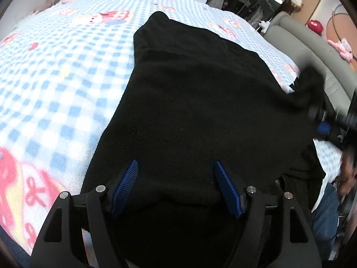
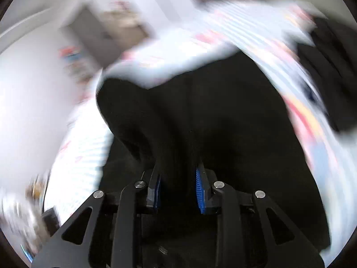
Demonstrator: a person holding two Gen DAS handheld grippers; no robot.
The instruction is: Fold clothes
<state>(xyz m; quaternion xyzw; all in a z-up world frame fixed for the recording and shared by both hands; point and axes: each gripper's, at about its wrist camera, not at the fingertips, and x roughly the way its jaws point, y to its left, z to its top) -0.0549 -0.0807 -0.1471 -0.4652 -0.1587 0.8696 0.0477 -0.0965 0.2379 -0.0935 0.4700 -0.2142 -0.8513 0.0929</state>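
A black garment lies spread on a blue-and-white checked blanket with cartoon prints. My left gripper hovers over the garment's near edge with its blue pads wide apart, open, not pinching the cloth. At the right edge, my right gripper holds a corner of the garment pulled up off the bed. The right wrist view is blurred by motion. There my right gripper has its jaws close together, with a bunched fold of the black garment squeezed between the pads.
A grey padded bed edge runs along the right, with a pink plush toy and a red toy beyond it. A person's leg in jeans stands at the bed's near right. Cluttered furniture fills the far corner.
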